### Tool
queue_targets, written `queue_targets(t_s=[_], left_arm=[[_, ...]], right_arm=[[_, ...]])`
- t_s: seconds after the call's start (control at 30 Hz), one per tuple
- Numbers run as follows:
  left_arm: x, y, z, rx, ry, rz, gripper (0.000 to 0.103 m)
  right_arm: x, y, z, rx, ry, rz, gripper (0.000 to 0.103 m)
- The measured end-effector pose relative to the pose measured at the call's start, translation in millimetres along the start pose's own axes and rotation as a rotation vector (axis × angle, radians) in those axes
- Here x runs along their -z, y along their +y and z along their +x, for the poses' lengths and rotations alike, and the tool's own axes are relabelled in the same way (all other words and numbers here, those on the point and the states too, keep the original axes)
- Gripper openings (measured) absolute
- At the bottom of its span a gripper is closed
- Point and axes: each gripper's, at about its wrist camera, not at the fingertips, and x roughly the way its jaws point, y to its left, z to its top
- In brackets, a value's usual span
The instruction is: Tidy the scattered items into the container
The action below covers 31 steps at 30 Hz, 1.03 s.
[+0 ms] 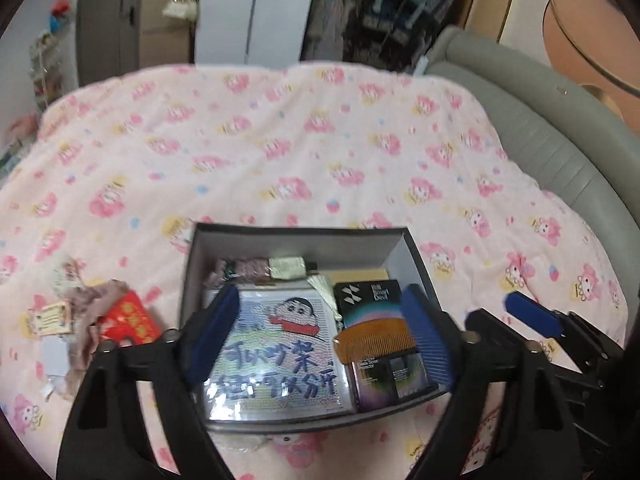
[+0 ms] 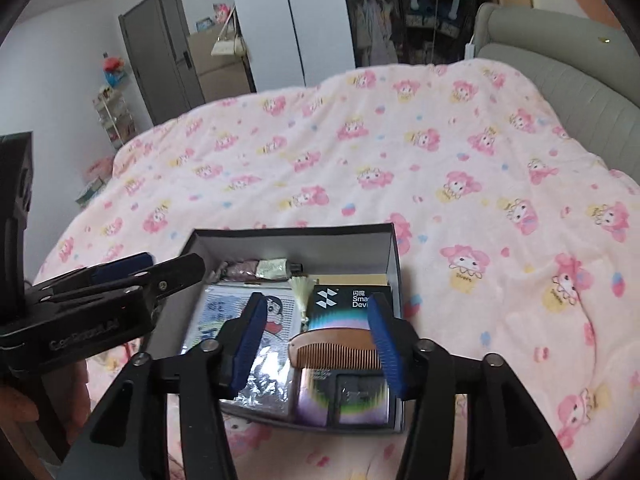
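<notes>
A dark open box [image 1: 296,234] [image 2: 394,264] sits on the pink bed. Inside lie a cartoon-printed packet [image 1: 276,352] [image 2: 224,312], a black Smart Devil box [image 1: 366,296] [image 2: 344,300], a wooden comb [image 1: 376,340] [image 2: 336,348], a tube [image 1: 286,268] [image 2: 276,268] and a pinkish cloth. My left gripper [image 1: 320,340] is open above the box. My right gripper [image 2: 320,344] is open above the comb and holds nothing; it also shows in the left wrist view [image 1: 532,314]. A red packet [image 1: 128,320], a tagged cloth [image 1: 86,300] and white scraps lie left of the box.
The pink patterned blanket [image 2: 360,160] covers the bed. A grey padded headboard [image 1: 540,128] [image 2: 560,76] runs along the right. A wardrobe, a door and shelves stand beyond the bed's far edge.
</notes>
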Motion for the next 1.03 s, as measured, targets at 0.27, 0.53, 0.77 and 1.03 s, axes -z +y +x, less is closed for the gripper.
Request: queue_targets(t_s=[0.27,0.53,0.77,1.03], left_arm=[[23,-3,-54,-0.024,-0.060,-0.029,0.102],[48,-10,-104,0.011,-0.086,-0.030,0.103],[72,-11,-128,-0.066,-0.099,0.006,0.102],[85,-19,-148,-0.073,-0.103,0.019,0.102]], right_arm=[[17,16,-59,0.090,-0.053,-0.004,0.078],[40,22,-112,0.126,-0.107,0.012,0.079],[57,17,-127,0.140,-0.131,0.040,0.079],[64,21,-141,0.088,-0.139,0.019,0.079]])
